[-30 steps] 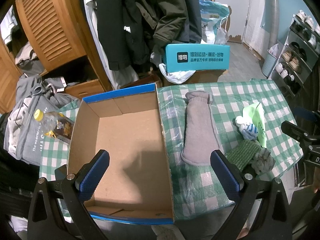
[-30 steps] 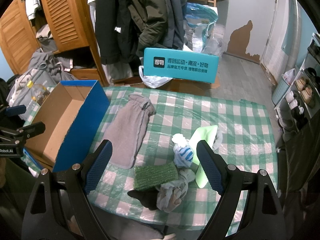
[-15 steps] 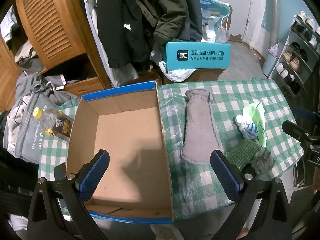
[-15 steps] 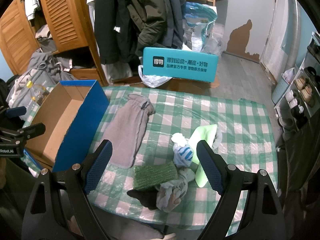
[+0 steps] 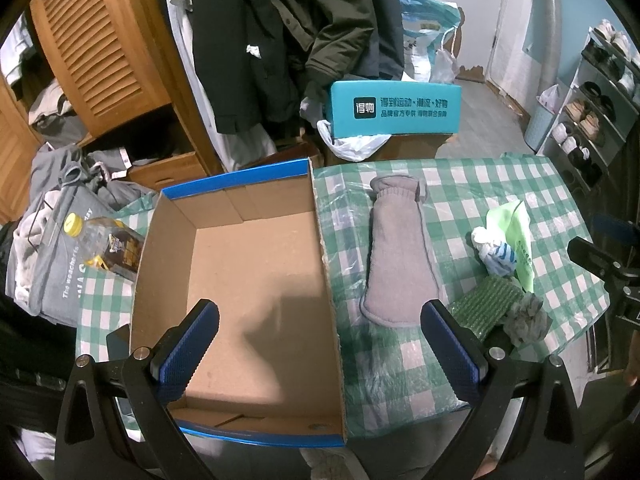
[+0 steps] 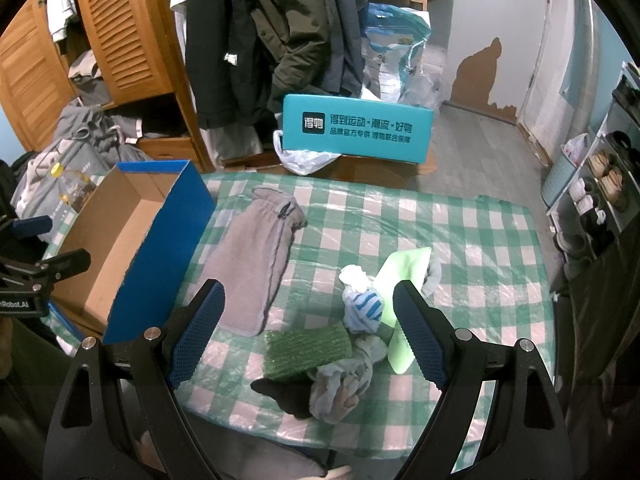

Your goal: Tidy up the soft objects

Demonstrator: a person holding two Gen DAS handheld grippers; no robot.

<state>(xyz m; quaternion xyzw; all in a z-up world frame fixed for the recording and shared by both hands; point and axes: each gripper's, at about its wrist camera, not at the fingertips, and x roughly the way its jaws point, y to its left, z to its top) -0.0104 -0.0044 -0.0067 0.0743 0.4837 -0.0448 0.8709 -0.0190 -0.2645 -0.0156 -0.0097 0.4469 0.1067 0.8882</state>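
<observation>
An open, empty blue cardboard box (image 5: 240, 280) (image 6: 132, 240) stands on the left of the green-checked table (image 6: 480, 240). A grey pouch (image 5: 400, 260) (image 6: 256, 264) lies flat beside it. Further right lie a white-and-blue striped sock ball (image 6: 362, 304) (image 5: 496, 248), a green rolled cloth (image 6: 308, 350) (image 5: 484, 306), a light-green bag (image 6: 404, 280), a grey sock ball (image 6: 344, 384) and a black item (image 6: 284, 394). My left gripper (image 5: 320, 352) is open above the box's near end. My right gripper (image 6: 308, 334) is open above the green cloth and sock pile.
A teal box (image 6: 356, 128) stands behind the table, with hanging coats (image 6: 288, 32) and a wooden wardrobe (image 6: 120, 40) beyond. A bottle (image 5: 104, 240) and grey clothes (image 5: 48, 260) lie left of the box. A shoe rack (image 6: 600, 184) stands at right.
Both views have barely shifted; the grippers stay open and nothing on the table has moved.
</observation>
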